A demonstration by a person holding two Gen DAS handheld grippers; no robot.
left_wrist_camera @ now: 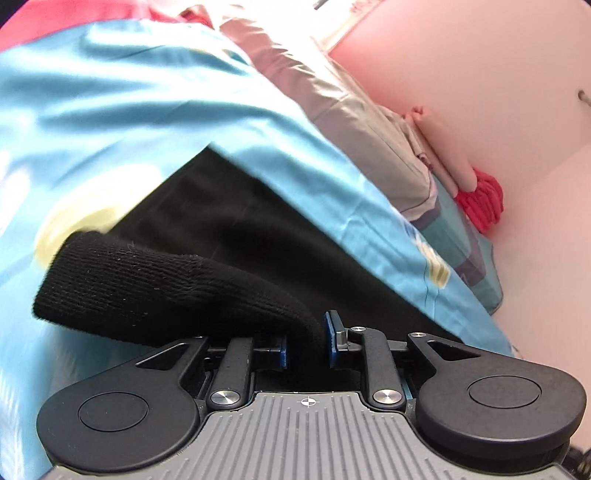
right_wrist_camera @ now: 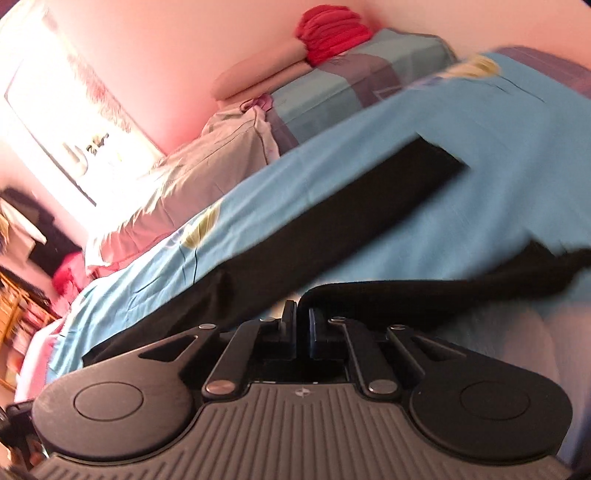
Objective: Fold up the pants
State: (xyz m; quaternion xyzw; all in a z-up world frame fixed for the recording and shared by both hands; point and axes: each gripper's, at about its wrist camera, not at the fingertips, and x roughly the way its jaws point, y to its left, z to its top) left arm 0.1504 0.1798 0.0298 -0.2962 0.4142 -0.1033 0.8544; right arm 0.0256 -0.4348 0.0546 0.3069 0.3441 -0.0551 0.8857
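Observation:
Black pants lie on a light blue bedsheet. My left gripper is shut on a ribbed black cuff of the pants, which bulges out to the left of the blue pads. In the right wrist view the pants stretch as a long dark band across the sheet. My right gripper is shut on a thin edge of the black fabric, which runs off to the right. The view is tilted and blurred.
Grey-white pillows lie along the pink wall. A red cloth and a rolled pink item sit by a checked blanket. A bright window and clutter show at left.

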